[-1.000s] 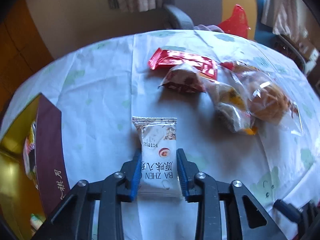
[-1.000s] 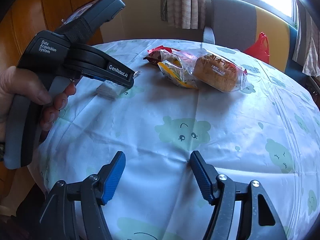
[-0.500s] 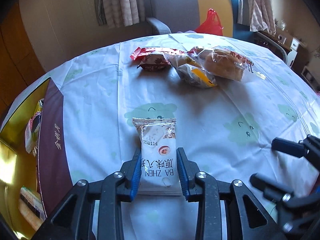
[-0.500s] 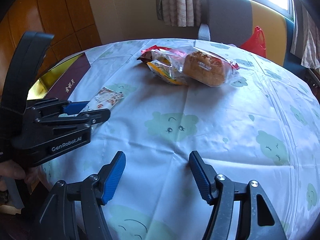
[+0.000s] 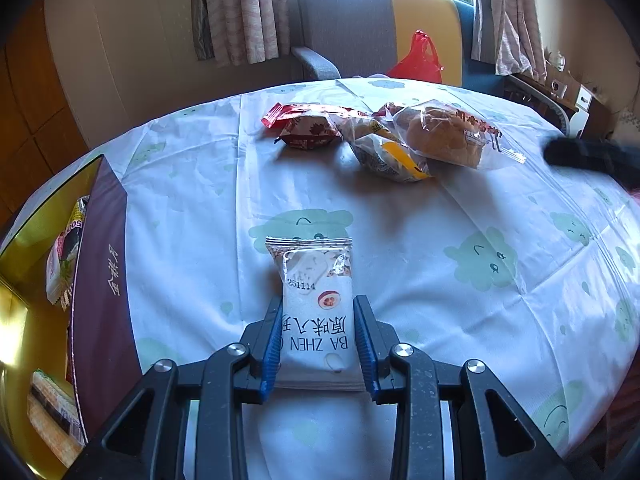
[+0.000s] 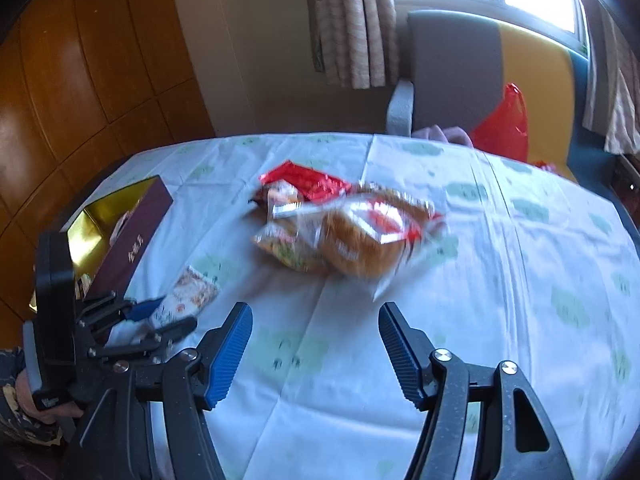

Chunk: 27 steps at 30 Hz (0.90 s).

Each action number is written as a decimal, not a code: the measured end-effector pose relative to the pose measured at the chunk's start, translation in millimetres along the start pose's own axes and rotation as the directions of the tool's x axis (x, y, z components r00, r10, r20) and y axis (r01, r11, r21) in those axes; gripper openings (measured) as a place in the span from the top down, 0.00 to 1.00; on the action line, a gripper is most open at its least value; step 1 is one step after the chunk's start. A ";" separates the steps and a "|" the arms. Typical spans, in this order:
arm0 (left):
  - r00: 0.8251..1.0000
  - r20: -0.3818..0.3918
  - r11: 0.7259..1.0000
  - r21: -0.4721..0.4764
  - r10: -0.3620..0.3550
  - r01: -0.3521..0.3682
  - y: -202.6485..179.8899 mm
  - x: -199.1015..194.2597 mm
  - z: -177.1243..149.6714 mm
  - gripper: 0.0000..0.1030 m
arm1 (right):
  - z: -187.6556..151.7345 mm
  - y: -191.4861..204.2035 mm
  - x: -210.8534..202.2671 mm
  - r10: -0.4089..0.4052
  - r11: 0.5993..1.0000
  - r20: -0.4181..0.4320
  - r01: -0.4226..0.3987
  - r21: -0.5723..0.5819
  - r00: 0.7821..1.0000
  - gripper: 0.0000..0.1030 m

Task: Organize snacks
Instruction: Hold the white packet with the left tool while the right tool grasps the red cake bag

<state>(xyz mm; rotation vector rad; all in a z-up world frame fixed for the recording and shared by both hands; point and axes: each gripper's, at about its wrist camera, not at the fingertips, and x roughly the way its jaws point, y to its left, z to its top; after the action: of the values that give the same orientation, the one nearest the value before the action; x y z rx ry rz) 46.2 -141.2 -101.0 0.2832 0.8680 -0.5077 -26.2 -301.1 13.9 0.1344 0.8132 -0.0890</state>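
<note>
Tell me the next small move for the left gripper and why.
Probably carry the white snack packet sideways to the open gold box and let go over it. The left gripper is shut on the packet, the box sits just beside it with other snacks already inside, and the bread bag and red packet still wait on the table.

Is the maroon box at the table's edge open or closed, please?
Open. The maroon box shows its gold interior with no lid over it, and a snack packet lies inside, visible in both wrist views.
</note>
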 end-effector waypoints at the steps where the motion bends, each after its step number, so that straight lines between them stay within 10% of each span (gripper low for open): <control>1: 1.000 0.002 1.000 -0.002 -0.002 0.002 0.2 0.0 -0.2 0.67 | 9.2 -4.4 3.7 0.007 1.000 0.006 -0.007 0.004 1.000 0.31; 15: 1.000 0.005 1.000 -0.012 -0.011 0.011 2.0 -0.2 -0.8 0.67 | 78.4 -30.6 107.8 0.101 0.989 -0.188 -0.119 -0.089 0.977 0.22; 27: 1.000 0.002 0.999 -0.028 -0.018 0.018 3.7 1.2 -0.4 0.67 | 17.3 -31.2 83.7 0.256 0.967 -0.330 -0.241 0.087 0.909 0.17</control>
<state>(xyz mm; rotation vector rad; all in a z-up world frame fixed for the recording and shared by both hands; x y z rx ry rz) 48.6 -138.2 -102.0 0.2495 0.8759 -0.5123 39.3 -336.9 -38.0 0.3006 1.1325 0.1624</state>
